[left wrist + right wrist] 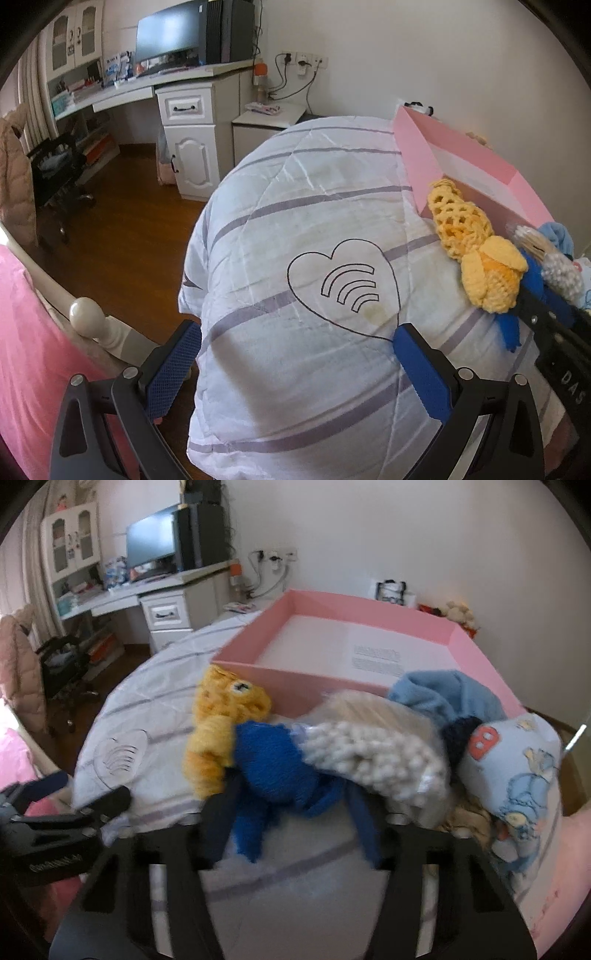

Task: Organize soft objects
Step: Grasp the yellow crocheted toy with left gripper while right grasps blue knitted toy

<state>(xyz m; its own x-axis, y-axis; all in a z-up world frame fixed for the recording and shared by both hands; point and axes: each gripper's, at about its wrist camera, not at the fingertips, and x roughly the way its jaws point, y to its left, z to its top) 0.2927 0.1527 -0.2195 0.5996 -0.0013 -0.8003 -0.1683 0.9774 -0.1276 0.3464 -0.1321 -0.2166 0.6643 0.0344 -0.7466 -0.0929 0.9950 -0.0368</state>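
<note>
Right tongs [291, 794] pinching blue plush toy [269, 764], near pink box [295, 679], ready for boxing; left tongs [295, 354] gaping, empty.

I count one pink box [354, 616] far on the quilt [295, 229], and near it one yellow crochet toy [218, 731], one dark blue plush [273, 764], one bag of cotton swabs [373, 753], one light blue cloth [443, 694], one printed pillow [517, 768].
</note>
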